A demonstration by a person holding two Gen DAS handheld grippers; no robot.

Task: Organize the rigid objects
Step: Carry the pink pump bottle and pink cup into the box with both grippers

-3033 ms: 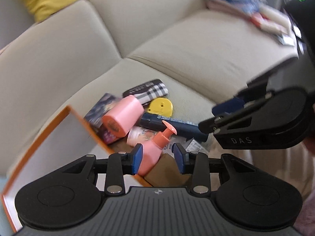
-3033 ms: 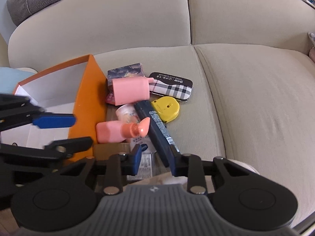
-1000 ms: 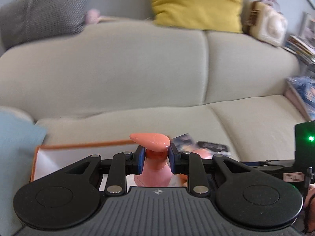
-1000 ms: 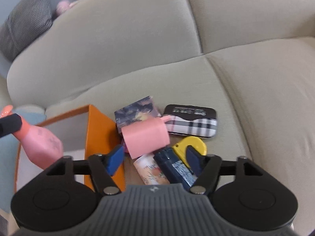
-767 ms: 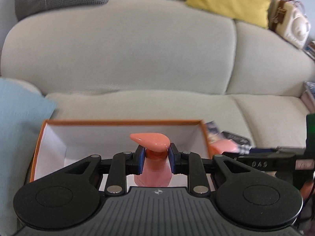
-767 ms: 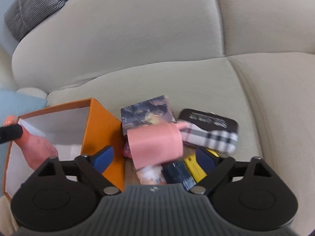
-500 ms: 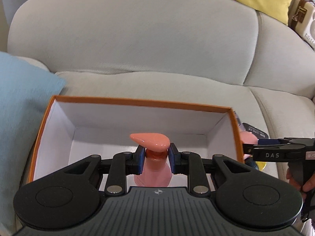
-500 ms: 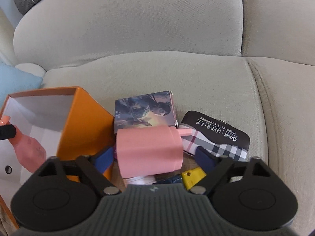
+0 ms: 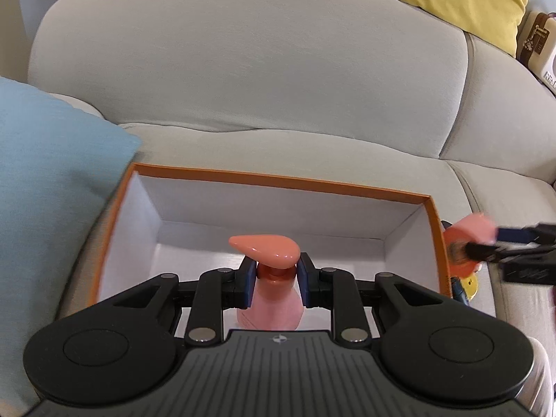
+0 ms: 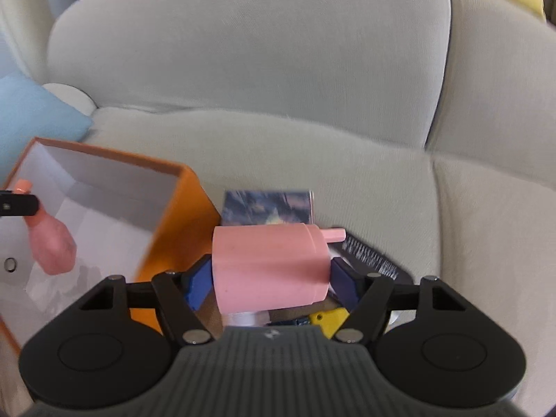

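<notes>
My left gripper [image 9: 274, 283] is shut on the neck of a pink pump bottle [image 9: 269, 307] and holds it upright inside the orange box [image 9: 278, 182] with white walls. The bottle also shows in the right wrist view [image 10: 50, 243], low in the box [image 10: 180, 215]. My right gripper [image 10: 271, 285] is shut on a pink cup [image 10: 269, 267] lying on its side, just right of the box. The cup and that gripper also appear at the right edge of the left wrist view [image 9: 469, 239].
Under and behind the cup lie a picture-printed flat box [image 10: 269, 206], a black plaid case [image 10: 371, 260], a yellow tape measure [image 10: 330, 318] and a dark blue tube [image 10: 288, 321]. A blue cushion [image 9: 45, 187] presses against the box's left side. The sofa back [image 9: 243, 69] rises behind.
My left gripper has lowered the pump bottle deeper into the box. My right gripper has closed from wide open onto the pink cup.
</notes>
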